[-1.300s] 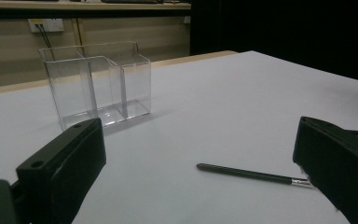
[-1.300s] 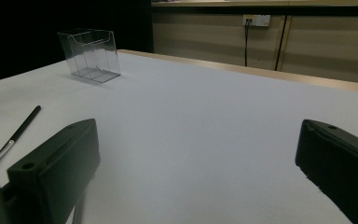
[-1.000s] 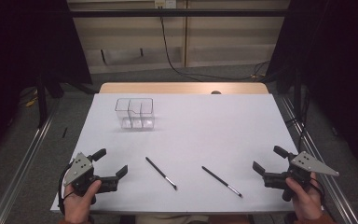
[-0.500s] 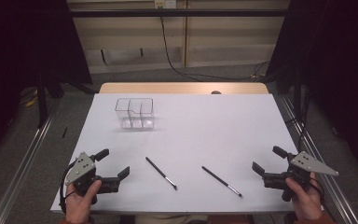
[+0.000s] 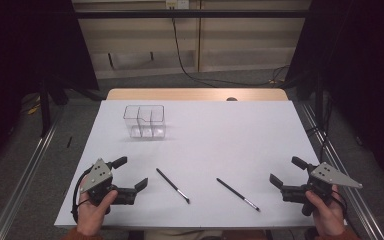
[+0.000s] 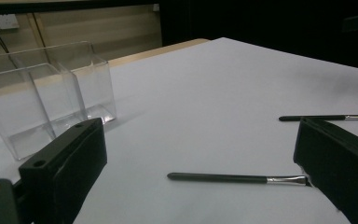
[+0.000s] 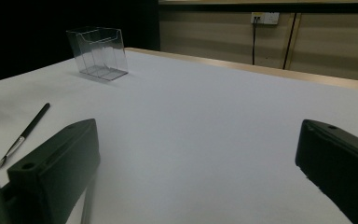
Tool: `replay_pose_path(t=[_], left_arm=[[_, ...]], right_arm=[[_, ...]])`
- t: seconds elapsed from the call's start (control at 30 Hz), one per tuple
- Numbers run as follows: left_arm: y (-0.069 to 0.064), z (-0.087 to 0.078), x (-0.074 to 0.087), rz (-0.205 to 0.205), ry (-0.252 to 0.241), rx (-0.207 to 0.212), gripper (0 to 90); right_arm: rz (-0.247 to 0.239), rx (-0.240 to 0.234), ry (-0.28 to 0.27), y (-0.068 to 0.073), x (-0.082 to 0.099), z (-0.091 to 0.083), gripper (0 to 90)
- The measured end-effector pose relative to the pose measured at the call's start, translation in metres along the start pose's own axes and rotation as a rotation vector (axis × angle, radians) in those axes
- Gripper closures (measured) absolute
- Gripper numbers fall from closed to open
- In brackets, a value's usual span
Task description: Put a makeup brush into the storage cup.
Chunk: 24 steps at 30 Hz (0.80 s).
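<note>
Behind the left tool's [image 6: 200, 177] jaw, the nearer brush's [image 6: 235, 178] tip hides.

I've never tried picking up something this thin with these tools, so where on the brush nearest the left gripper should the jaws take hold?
Probably mid-handle. The left brush lies flat on the white table, black handle pointing away, bristles toward the person. The left gripper, jaws open, would best come down from above and close across the handle, clear of the metal ferrule and bristles.

Overhead view; two low claw-mounted views
</note>
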<state>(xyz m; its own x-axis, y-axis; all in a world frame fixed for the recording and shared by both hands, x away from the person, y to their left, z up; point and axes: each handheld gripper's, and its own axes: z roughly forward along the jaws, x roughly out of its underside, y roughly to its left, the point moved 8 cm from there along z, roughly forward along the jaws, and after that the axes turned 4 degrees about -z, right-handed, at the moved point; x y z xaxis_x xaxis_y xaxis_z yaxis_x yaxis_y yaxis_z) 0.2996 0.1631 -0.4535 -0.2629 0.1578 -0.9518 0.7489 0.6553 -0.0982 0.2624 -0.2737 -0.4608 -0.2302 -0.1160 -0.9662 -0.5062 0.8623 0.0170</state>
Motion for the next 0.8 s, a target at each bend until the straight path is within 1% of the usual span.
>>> replay_pose_path(t=[0.03,0.13,0.17,0.2,0.33,0.37,0.4,0.43,0.47,0.53,0.67,0.8], left_arm=[[0.0,0.0,0.0,0.0,0.0,0.0,2.6],[-0.004,0.006,-0.006,0.021,0.003,0.015,2.5],[-0.004,0.006,-0.006,0.021,0.003,0.015,2.5],[-0.005,0.008,-0.007,0.022,0.009,0.024,2.4],[-0.004,0.013,-0.009,0.031,0.011,0.033,2.2],[0.0,0.016,-0.014,0.016,-0.007,0.028,2.1],[0.0,0.016,-0.014,0.016,-0.007,0.028,2.1],[0.001,0.017,-0.017,0.011,-0.011,0.031,2.1],[0.002,0.02,-0.021,0.016,-0.014,0.035,2.1],[0.003,0.021,-0.024,0.013,-0.02,0.039,2.1],[0.003,0.029,-0.027,0.009,-0.008,0.048,2.0],[0.003,0.033,-0.029,0.011,-0.004,0.054,2.1]], right_arm=[[0.0,0.0,0.0,0.0,0.0,0.0,0.0],[-0.006,-0.009,0.003,0.002,0.0,0.001,0.0],[-0.006,-0.009,0.003,0.002,0.0,0.001,0.0],[-0.006,-0.009,0.002,0.002,0.0,0.001,0.0],[-0.005,-0.013,0.005,0.003,0.0,0.003,0.0],[-0.005,-0.018,0.007,0.003,0.0,0.003,0.0],[-0.006,-0.02,0.008,0.003,0.0,0.003,0.0],[-0.005,-0.02,0.008,0.003,0.0,0.003,0.0],[-0.005,-0.021,0.008,0.003,0.0,0.003,0.0],[-0.002,-0.018,0.006,0.003,0.0,0.003,0.0],[-0.002,-0.02,0.006,0.003,0.0,0.002,0.0],[0.002,-0.02,0.009,0.003,0.001,0.003,0.0]])
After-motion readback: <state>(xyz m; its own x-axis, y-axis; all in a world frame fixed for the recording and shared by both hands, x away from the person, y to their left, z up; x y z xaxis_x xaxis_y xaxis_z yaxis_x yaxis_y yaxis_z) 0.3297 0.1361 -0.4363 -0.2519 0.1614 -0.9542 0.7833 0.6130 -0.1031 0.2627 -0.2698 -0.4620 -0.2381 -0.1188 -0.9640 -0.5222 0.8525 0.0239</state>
